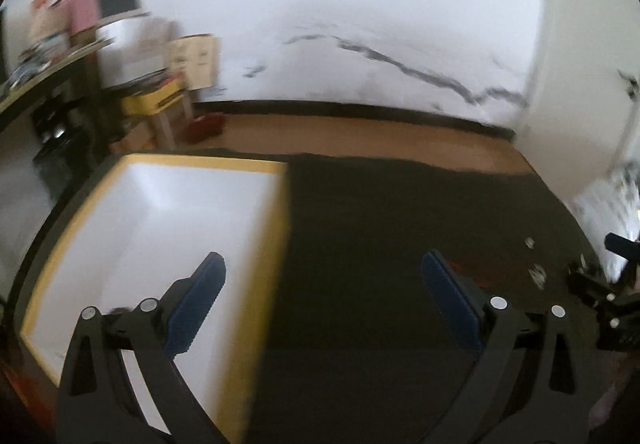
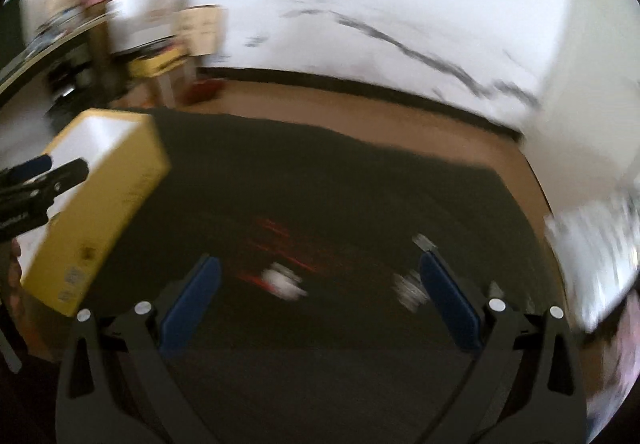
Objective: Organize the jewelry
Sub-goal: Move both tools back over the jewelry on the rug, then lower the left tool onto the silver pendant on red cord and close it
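Jewelry (image 2: 282, 282) (blurred) lies on dark mat (image 2: 320, 184) beside yellow box (image 2: 112, 196).

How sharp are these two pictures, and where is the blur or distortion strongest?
Left wrist view: the tongs are sharp, the yellow box edge is smeared, and the fisheye bends the black baseboard. Right wrist view: blur is stronger; the small pale pieces on the dark mat are streaks, too blurred to identify, while its tongs stay crisp.
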Demonstrator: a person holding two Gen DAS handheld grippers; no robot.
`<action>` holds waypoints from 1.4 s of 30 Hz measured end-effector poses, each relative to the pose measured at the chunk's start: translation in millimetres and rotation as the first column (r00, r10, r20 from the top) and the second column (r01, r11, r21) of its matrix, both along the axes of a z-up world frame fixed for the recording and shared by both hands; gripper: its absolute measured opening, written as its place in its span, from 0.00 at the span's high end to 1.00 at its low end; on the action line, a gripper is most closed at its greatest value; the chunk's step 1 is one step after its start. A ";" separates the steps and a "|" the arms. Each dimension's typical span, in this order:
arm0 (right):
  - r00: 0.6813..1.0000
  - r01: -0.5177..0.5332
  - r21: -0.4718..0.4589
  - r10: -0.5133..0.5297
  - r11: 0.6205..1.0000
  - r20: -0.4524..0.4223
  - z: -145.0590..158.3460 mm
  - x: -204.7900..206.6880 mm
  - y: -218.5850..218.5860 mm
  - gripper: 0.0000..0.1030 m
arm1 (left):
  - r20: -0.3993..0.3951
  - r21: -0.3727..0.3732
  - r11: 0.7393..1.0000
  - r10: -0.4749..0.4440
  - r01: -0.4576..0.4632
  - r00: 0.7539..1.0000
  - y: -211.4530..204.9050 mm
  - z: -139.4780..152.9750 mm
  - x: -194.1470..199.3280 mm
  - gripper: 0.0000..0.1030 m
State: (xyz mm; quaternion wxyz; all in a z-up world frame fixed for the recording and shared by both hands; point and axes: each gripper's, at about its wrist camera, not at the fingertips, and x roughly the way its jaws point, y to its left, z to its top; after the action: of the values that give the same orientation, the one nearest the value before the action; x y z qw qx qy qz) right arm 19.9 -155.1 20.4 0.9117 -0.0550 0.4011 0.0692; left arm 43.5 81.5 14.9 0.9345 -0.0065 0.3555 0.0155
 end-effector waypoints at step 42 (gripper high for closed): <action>0.986 0.157 0.065 -0.152 0.985 -0.070 -37.8 3.0 -135.4 0.06 | -0.241 0.035 0.999 -0.001 0.010 0.970 -157.8 -150.6 46.6 0.05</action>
State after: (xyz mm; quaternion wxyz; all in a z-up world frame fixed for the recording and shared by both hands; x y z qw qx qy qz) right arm 22.8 -290.4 -17.5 0.9023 0.0108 0.4307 0.0140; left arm 90.1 -76.3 -135.6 0.8844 0.0135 0.4661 0.0200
